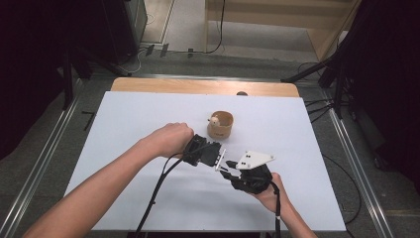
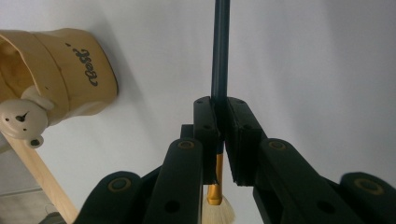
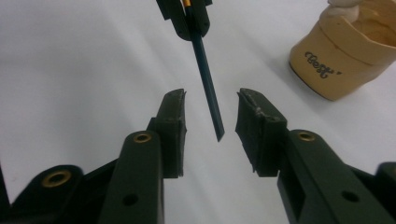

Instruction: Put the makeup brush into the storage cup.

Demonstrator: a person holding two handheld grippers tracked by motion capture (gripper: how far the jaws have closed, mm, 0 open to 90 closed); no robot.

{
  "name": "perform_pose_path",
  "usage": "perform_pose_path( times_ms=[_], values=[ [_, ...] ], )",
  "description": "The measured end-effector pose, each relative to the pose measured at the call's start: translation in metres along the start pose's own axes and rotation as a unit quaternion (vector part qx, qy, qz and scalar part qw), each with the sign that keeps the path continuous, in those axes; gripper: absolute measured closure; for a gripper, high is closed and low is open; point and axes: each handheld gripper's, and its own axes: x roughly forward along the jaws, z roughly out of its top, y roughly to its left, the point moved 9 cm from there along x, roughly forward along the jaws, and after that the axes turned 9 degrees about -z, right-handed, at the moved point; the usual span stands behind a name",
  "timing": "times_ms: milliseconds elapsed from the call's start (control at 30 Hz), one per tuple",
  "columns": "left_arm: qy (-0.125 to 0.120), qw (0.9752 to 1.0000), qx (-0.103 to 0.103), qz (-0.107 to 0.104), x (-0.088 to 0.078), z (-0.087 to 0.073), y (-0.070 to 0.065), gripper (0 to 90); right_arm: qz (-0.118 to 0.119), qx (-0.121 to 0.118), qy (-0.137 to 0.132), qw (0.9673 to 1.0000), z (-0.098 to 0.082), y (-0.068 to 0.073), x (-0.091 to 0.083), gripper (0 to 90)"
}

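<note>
My left gripper [image 2: 221,105] is shut on a paintbrush with a dark teal handle [image 2: 220,51], a gold ferrule and pale bristles [image 2: 217,212]. The handle sticks out past its jaws toward my right gripper [image 3: 211,95]. That gripper's jaws stand apart on either side of the handle's tip [image 3: 210,98], and neither pad touches it. In the high view the left gripper [image 1: 220,159] and right gripper [image 1: 229,169] meet tip to tip at the table's middle front. A tan ceramic cup [image 1: 220,126] with a small bear figure [image 2: 23,121] stands just behind them.
The white table top [image 1: 148,114] has a wooden strip [image 1: 198,87] along its far edge. The cup [image 3: 343,60] stands upright close to the right of the brush. Cables trail from both grippers toward the front edge.
</note>
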Motion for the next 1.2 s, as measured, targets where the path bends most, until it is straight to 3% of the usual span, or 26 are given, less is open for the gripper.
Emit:
perform_pose_path(
  times_ms=[167,600,900,933,1033,1200],
  values=[
    [-0.003,1.0000,0.007,0.001,-0.002,0.005,0.000,84.2,-0.003,-0.013,0.010,0.9999,-0.005,0.003,0.006,71.2],
    [-0.016,0.9997,0.017,-0.003,-0.003,0.020,-0.003,84.2,-0.009,-0.013,0.012,0.9998,-0.008,0.001,0.009,83.1],
    [-0.024,0.9995,0.021,0.000,-0.005,0.024,-0.005,84.1,-0.007,-0.009,0.020,0.9997,-0.010,0.004,0.012,80.1],
    [-0.016,0.9994,0.030,0.003,-0.007,0.023,-0.004,84.1,-0.007,-0.009,0.020,0.9997,-0.010,0.004,0.012,80.1],
    [-0.021,0.9990,0.039,0.007,-0.010,0.024,-0.004,84.1,-0.008,-0.008,0.021,0.9997,-0.012,0.003,0.015,80.0],
    [-0.021,0.9988,0.043,0.007,-0.012,0.027,-0.005,84.1,-0.011,-0.013,0.022,0.9996,-0.012,0.004,0.016,80.1]
  ],
)
